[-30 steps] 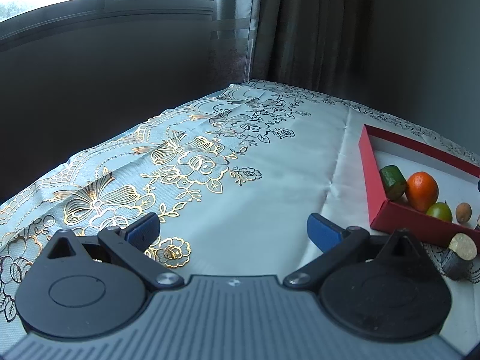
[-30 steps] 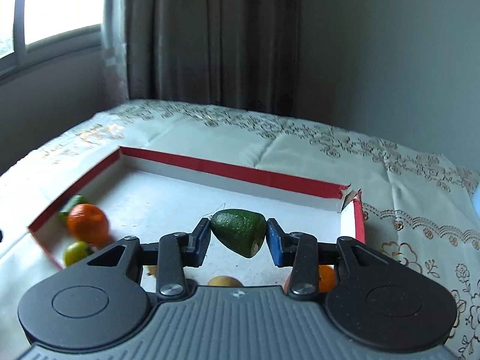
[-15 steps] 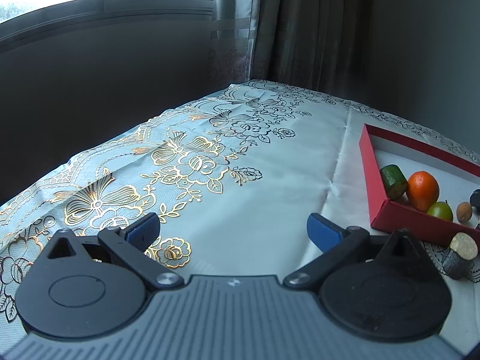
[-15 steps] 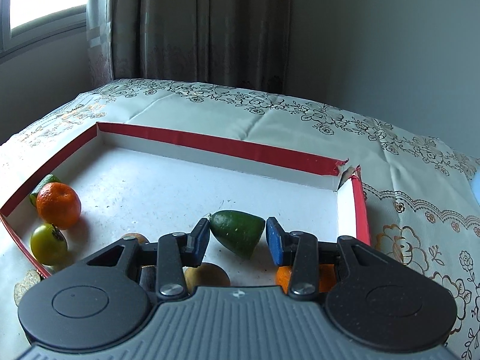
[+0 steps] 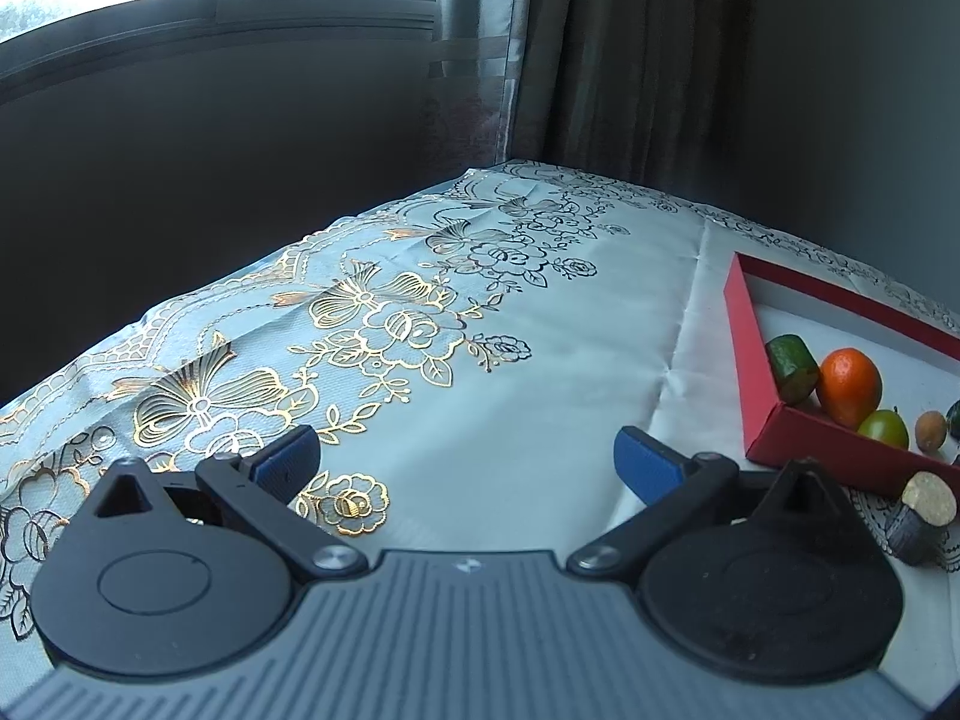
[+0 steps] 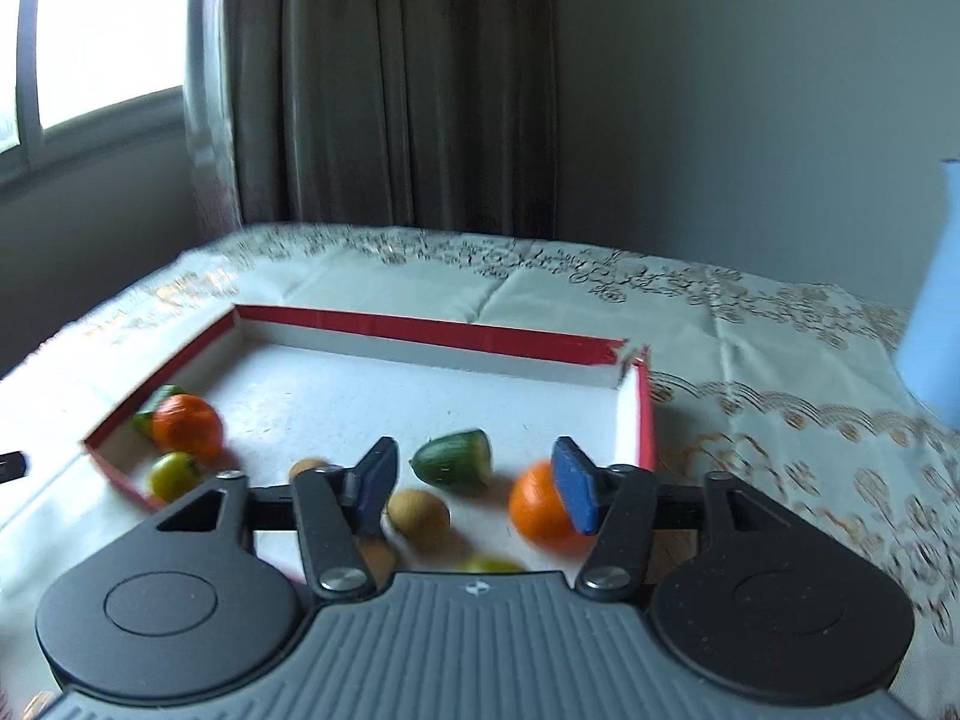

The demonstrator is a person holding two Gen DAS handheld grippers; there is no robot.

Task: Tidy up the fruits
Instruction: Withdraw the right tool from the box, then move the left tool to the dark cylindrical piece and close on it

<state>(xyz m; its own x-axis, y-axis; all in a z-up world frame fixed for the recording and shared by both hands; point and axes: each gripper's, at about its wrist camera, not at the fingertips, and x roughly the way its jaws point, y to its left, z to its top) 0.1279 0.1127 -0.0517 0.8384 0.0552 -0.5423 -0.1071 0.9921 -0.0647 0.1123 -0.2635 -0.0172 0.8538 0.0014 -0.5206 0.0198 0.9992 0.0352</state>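
Note:
A shallow red-rimmed tray (image 6: 420,324) with a white floor lies on the patterned cloth. In the right wrist view the green avocado half (image 6: 453,459) lies on the tray floor, free of both pads. My right gripper (image 6: 474,480) hangs just behind it, its jaws opening with nothing pressed between them. Around it sit a brown kiwi (image 6: 418,513), an orange (image 6: 537,507), another orange (image 6: 186,426) and a green fruit (image 6: 174,474). My left gripper (image 5: 465,468) stands open over the bare cloth, left of the tray (image 5: 741,354). An orange (image 5: 849,384) and a green piece (image 5: 792,360) show there.
A dark cut piece with a tan face (image 5: 921,516) lies on the cloth outside the tray's near corner. A light blue object (image 6: 936,312) stands at the right edge. Curtains and a window wall close off the far side of the table.
The right gripper let go of the avocado half, which now lies in the tray. Its jaws spread wide and it drew back and up. The left gripper kept still.

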